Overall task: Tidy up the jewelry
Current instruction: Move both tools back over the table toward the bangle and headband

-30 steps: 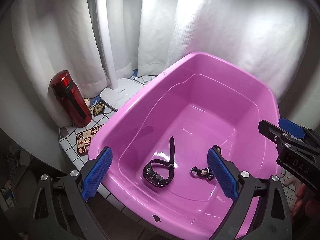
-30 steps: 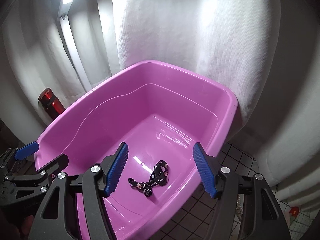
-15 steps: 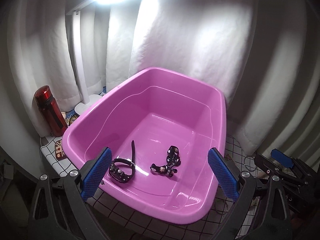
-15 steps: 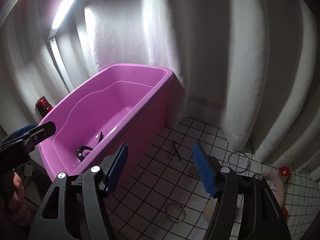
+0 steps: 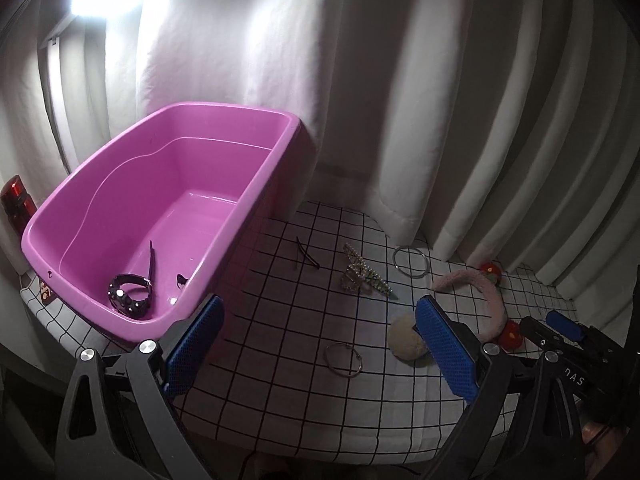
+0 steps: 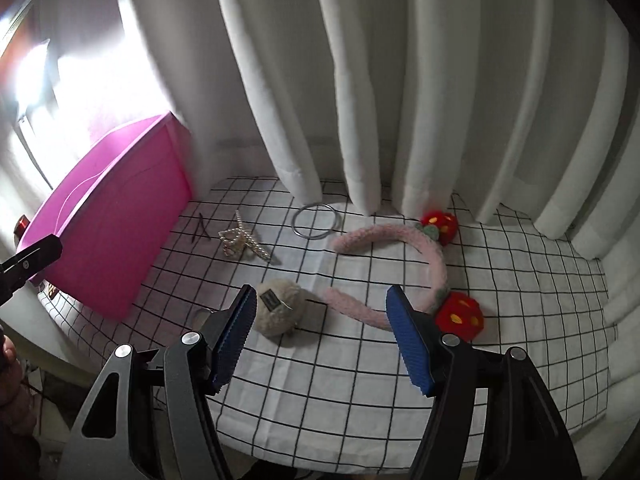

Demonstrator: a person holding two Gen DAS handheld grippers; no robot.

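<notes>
My right tongs (image 6: 320,332) gape wide and empty above the surface (image 6: 360,392); the pink headband (image 6: 434,268) lies just ahead, its arc running left-to-right (nearer this hand). Left tongs (image 5: 316,344) hang equally open, empty, beside the purple bin (image 5: 240,216).

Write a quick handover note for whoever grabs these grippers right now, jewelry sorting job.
Left gripper: open, empty. Right gripper: open, empty, above the cloth.
Done: black watch and a small dark strap lie in the purple bin.
Left on the checked cloth: pink headband, fluffy beige clip, pearl clip, black hairpins, silver bangle, thin ring.
</notes>
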